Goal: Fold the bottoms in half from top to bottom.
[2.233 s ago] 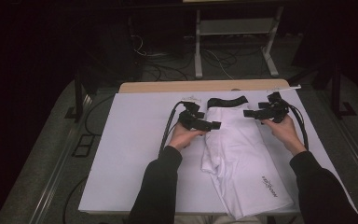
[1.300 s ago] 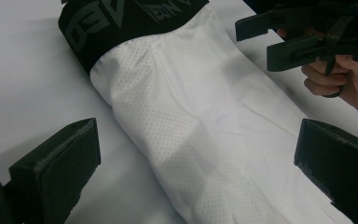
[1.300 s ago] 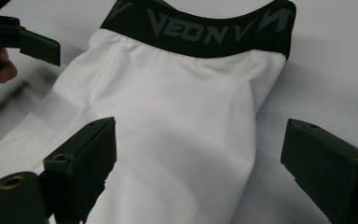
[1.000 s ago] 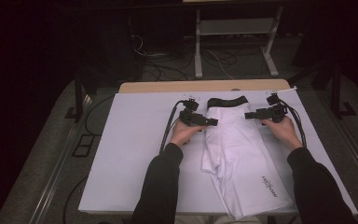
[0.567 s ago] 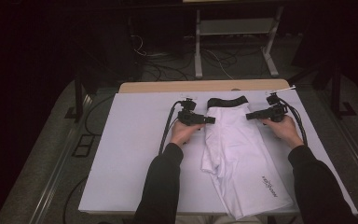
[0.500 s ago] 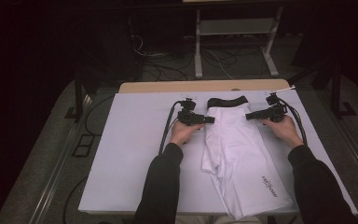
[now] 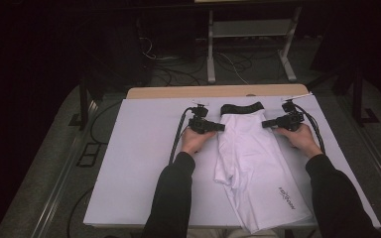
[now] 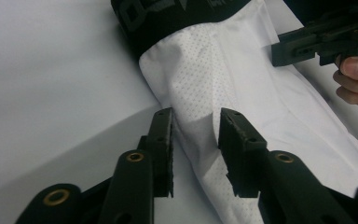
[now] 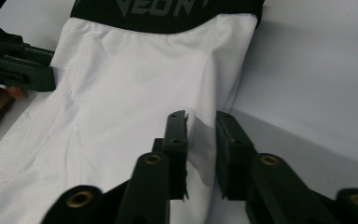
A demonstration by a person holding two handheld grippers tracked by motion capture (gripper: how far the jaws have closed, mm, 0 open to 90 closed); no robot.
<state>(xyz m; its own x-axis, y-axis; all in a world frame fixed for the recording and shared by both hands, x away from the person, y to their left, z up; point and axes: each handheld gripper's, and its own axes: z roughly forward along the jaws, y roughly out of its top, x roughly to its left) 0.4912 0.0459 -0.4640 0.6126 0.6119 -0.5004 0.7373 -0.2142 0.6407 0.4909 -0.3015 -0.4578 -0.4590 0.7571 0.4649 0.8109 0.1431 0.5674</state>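
Just below the black waistband (image 7: 241, 107), both grippers are straddling the white shorts' (image 7: 253, 163) side edges, left gripper (image 8: 196, 149) and right gripper (image 9: 200, 140) parted, likely readying to pinch and lift.

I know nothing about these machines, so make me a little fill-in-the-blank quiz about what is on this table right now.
1. The white shorts have a waistband coloured ____.
2. The left gripper has a fold of the shorts' ____ edge between its fingers.
3. The right gripper is at the opposite edge, and both grippers are near the ____ end of the shorts.
4. The shorts lie on a table covered in ____.

Missing words: black; left; waistband; white
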